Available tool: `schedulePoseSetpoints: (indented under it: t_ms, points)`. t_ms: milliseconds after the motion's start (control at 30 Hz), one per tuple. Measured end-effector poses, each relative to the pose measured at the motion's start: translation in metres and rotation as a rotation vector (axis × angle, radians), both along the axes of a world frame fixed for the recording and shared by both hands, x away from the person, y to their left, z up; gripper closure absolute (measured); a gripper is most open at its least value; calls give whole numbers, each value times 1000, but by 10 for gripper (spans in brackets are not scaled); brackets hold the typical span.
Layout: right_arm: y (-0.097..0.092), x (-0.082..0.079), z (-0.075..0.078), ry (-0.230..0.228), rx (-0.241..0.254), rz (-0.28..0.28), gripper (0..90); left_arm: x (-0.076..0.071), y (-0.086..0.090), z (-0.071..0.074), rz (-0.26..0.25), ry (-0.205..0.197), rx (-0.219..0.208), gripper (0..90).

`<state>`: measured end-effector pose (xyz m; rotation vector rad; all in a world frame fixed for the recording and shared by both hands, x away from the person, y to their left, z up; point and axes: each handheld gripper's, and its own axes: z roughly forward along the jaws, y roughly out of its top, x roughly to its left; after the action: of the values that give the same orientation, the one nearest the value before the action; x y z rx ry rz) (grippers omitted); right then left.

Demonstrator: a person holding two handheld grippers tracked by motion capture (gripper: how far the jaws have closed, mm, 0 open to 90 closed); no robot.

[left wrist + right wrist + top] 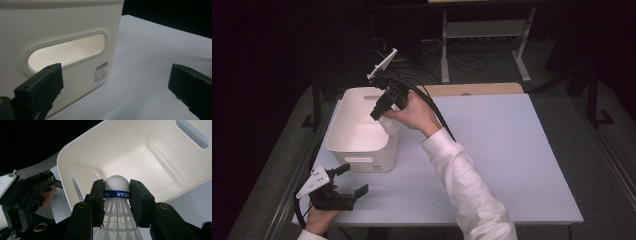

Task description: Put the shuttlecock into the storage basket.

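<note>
Nearest the person, the left gripper (343, 186) rests low at the table's (512, 165) front left corner, jaws spread wide with nothing between them. In its own view it faces the near wall of the white bin (75, 27), looking at the handle slot (67, 52) and a small label (101, 72) at the corner.

Farther in, the right gripper (117, 192) is raised over the bin's right rim, tipped down toward the inside. Its jaws are clenched on a shuttlecock (117, 185), pinching the white cork at its blue band, with the plastic skirt trailing back between the jaws. From above, the shuttlecock (388, 123) is a pale smudge under the hand, so how far past the rim it sits is hard to judge; it looks just inside.

The step in hand seems to be dropping the shuttlecock into the bin (357, 132). To do it well, carry the cork further over the bare floor of the bin (140, 165) before opening, since a release at the rim could send it bouncing onto the table. Lowering a little first would keep such a light thing from drifting.

The bin is open and appears empty, and the table to its right is bare. The left gripper stands well apart from the drop.
</note>
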<state>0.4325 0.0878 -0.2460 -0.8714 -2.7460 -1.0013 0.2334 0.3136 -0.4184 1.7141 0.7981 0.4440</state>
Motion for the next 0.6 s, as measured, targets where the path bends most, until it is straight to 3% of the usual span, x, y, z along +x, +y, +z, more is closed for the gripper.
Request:
schedulePoseSetpoints:
  t_ms: [600]
  points:
    - [19,12,-11,12,-4,-13,639,-1,0,0,-1,-1,12,0]
